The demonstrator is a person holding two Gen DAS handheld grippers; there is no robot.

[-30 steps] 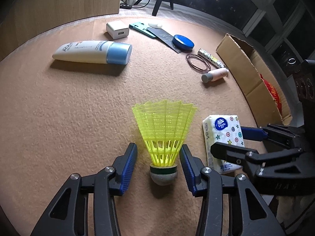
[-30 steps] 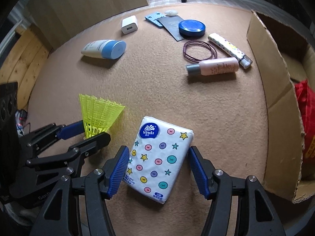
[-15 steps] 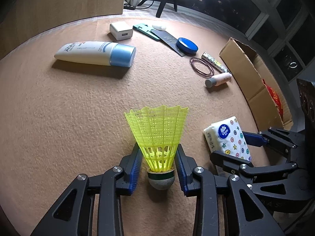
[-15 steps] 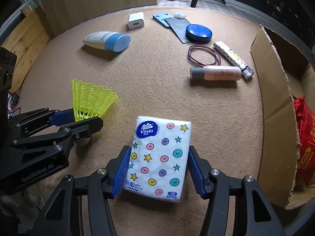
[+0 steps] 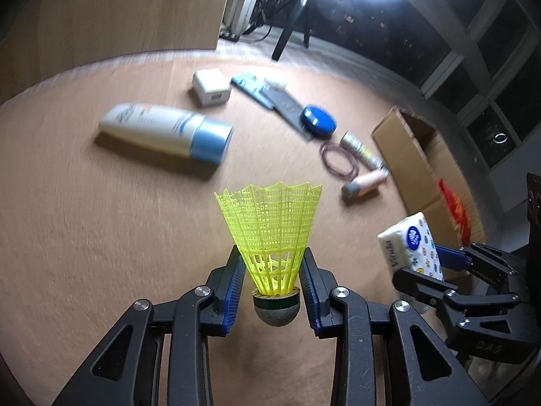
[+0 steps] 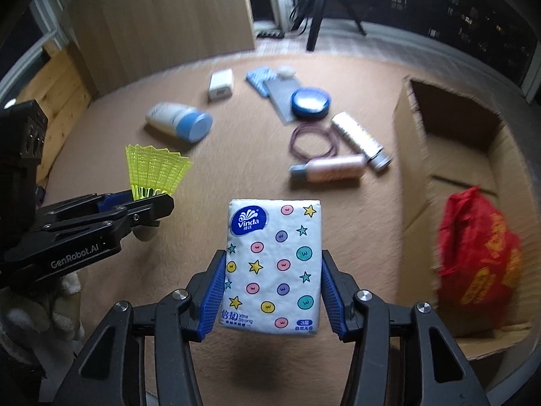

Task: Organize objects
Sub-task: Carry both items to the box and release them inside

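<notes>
Shuttlecock of yellow plastic mesh with a grey cork nose [image 5: 270, 247] sits clamped in the left claw [image 5: 272, 291], the blue pads pressing the base of its skirt, nose hanging clear above its shadow on the tan felt surface [image 5: 101, 237]. Just beside it, the right claw [image 6: 272, 291] is clamped on the white tissue pack printed with coloured dots and stars [image 6: 274, 264], gripped by its long sides and also raised off the felt, a shadow beneath it. Both claws have just been closing onto these two things, and now each holds its load.

Judging by this, the step in hand is the lift: two picks made together, both items off the surface. The open brown cardboard box [image 6: 449, 155], lying to the right with a red bag [image 6: 480, 253] already inside, looks like the likely destination. The next move would call for carrying both loads rightward over the box's near wall, the tissue pack first since it is nearer, keeping the claws from colliding. The shuttlecock's springy skirt could slip if the grip eases. White tube with a blue cap [image 5: 169, 133], white charger [image 5: 211, 86], blue round tin [image 5: 319, 120] and pink bottle [image 6: 329, 169] remain scattered.
</notes>
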